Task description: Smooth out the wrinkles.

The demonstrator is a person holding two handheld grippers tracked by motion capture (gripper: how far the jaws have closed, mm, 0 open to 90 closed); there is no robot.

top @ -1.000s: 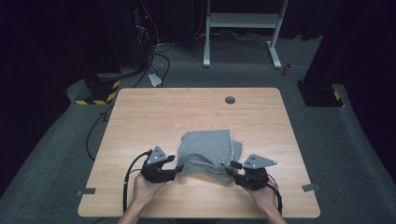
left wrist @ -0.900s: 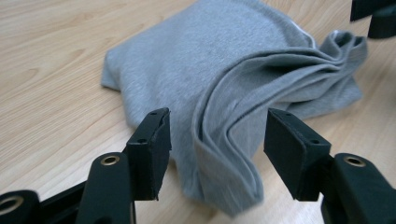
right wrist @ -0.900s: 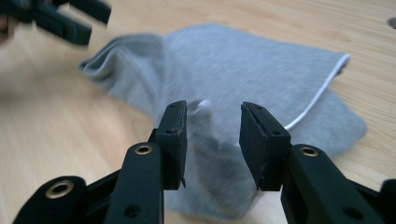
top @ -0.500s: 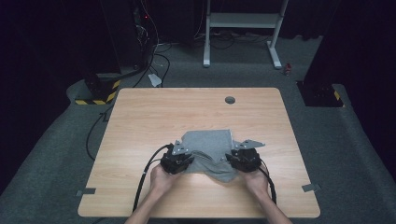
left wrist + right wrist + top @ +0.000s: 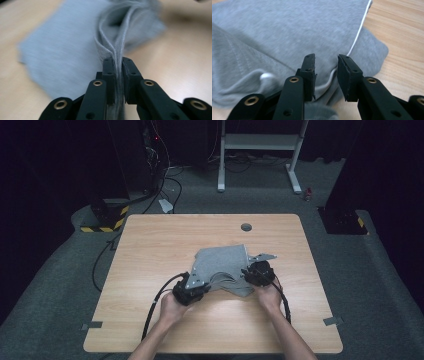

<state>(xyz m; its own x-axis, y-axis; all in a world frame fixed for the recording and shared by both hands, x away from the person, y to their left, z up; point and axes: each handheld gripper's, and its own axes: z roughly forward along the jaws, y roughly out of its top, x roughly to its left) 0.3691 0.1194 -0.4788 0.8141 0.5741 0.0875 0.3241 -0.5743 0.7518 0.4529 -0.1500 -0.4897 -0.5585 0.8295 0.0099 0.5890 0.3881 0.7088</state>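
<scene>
Right now I have a grey garment [image 5: 222, 267] lying partly folded near the middle of the table [image 5: 150, 245], a little toward my side, and I work it from both ends. My left gripper [image 5: 117, 62] is clamped on a bunched ridge of the cloth: in the left gripper view several layers of hem run straight down between the pads, pinched tight, and the fabric rises from them in a raised fold. Its jaws have just been closing, with that ridge between them. I hold it there, I judge, so that all layers move together as one edge rather than sliding apart.

My right gripper [image 5: 325, 72] stands with its jaws apart over the other side of the garment, where a white cord [image 5: 358, 32] runs along the cloth and passes under the gap. The jaws have narrowed a little, but the pads press on nothing yet, so this side is not gripped. In the high view the right gripper [image 5: 257, 272] sits at the garment's right edge, opposite the left gripper [image 5: 192, 287], which suits a two-handed lift or fold once the right takes hold.
</scene>
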